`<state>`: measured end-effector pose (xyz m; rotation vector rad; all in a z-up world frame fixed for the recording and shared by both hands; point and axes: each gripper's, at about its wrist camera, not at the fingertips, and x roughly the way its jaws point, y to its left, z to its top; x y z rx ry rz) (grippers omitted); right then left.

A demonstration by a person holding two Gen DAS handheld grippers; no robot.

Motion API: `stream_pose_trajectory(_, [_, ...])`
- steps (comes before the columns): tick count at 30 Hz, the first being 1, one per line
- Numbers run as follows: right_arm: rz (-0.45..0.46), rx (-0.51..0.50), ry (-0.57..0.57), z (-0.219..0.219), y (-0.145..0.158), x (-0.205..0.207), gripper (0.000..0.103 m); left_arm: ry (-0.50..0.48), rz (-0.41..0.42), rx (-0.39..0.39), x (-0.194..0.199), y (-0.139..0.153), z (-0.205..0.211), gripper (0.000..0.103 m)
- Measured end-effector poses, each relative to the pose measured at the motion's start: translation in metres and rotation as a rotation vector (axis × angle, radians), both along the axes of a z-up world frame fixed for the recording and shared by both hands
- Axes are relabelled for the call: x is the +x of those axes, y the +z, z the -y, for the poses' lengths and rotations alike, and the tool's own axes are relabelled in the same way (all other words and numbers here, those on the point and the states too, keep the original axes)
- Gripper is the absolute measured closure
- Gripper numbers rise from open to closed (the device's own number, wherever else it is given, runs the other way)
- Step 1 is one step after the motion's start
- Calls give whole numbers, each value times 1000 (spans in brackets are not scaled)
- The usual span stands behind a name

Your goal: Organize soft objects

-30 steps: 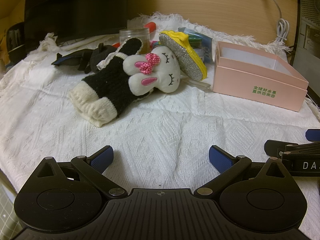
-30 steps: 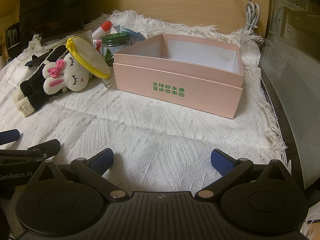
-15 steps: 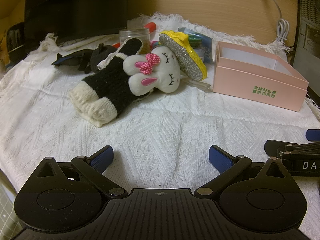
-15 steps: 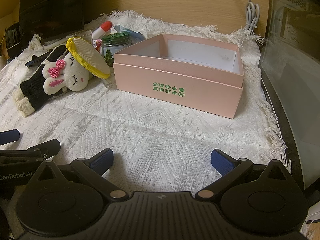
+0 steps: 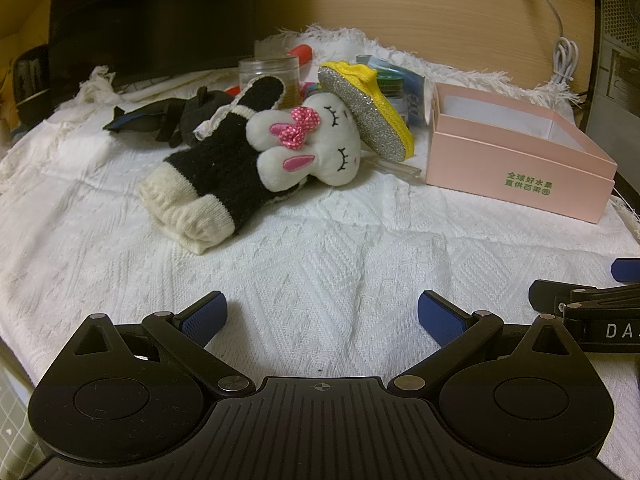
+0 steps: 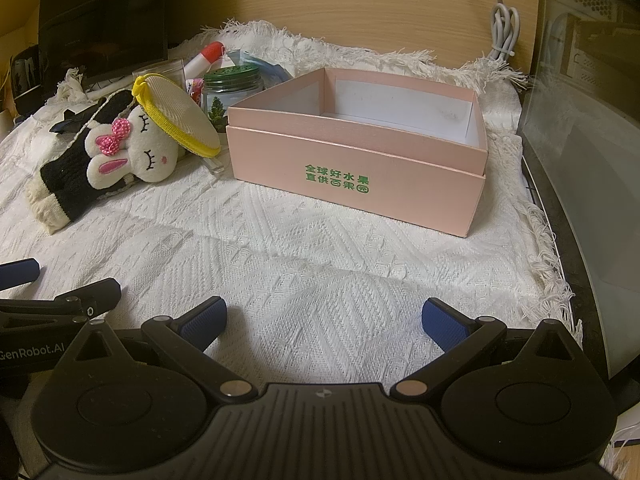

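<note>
White cloth (image 5: 320,248) covers the whole work surface, fringed at the far edge. Landmark: pink box (image 6: 360,160), open-topped, nothing visible inside, green print on its front wall.

Left of the box, just beside it: a pile of soft things. Black-and-cream glove (image 5: 208,168) lies flat, farthest from the box. White bunny (image 5: 320,148) with pink bow rests on the glove. Yellow-rimmed pouch (image 5: 368,116) leans tilted over the bunny's head, nearest the box. Behind the pile, jars (image 6: 232,88) and small clutter, too crowded to sort.

Left gripper (image 5: 322,314) low over bare cloth, well in front of the box, jaws wide, holding nothing. Right gripper (image 6: 324,320) alongside, directly before the box, jaws wide, also unloaded.
</note>
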<state>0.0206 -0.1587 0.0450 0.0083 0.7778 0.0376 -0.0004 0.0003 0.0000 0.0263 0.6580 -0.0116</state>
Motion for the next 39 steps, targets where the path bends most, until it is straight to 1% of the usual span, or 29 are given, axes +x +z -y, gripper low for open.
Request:
stream_pose_trajectory(10, [-14,1,7,3,1,0,0,4,-6,-2,0,0,0,0])
stream_pose_trajectory(14, [-61,5,22,4,4,5,0,15,-55,-17,6,7,-2,0])
stream_pose_trajectory(16, [-106,0,35,6,7,12,0,-18,-108,-28,10,13,-6,1])
stream_pose_trajectory(18, [-154,-1,39,4,10,18,0,-104,-149,-78,13,21,-15,1])
stream_pose_trajectory(19, [-175,-3,40,3,11,22,0,-157,-163,-125,16,26,-23,1])
stream_pose_trajectory(21, [-205,-4,40,3,12,26,0,-220,-186,-201,23,35,-39,1])
stream_pose_trajectory(22, [-218,-5,43,3,13,28,0,-257,-205,-250,29,41,-51,1])
stream_pose_trajectory(24, [-237,-6,47,3,13,31,0,-292,-230,-305,40,51,-70,1])
stream_pose_trajectory(25, [-241,-6,46,2,14,31,0,-295,-225,-315,45,59,-82,1])
stream_pose_trajectory(27, [-240,-8,45,0,13,29,0,-294,-189,-306,52,72,-100,1])
stream_pose_trajectory(29, [-252,-11,46,-2,15,29,0,-296,-136,-275,61,85,-119,1])
stream_pose_trajectory(31, [-285,-13,52,-5,17,34,0,-265,-117,-234,79,91,-133,1])
stream_pose_trajectory(32, [-296,-13,33,-7,19,36,0,-278,-115,-215,92,91,-136,1])
stream_pose_trajectory(33, [-294,-8,-14,-9,21,36,3,-300,-120,-194,103,89,-137,1])
stream_pose_trajectory(34, [-281,2,-58,-13,25,36,4,-326,-149,-171,118,84,-136,1])
stream_pose_trajectory(35, [-267,12,-78,-17,28,34,4,-346,-169,-171,126,80,-133,1])
stream_pose_trajectory(37, [-234,1,-92,-33,36,30,4,-419,-207,-204,145,70,-125,1])
stream_pose_trajectory(38, [-206,-22,-105,-44,41,27,4,-448,-219,-201,153,65,-119,1])
stream_pose_trajectory(39, [-169,-47,-100,-51,45,24,4,-468,-223,-178,161,60,-112,1])
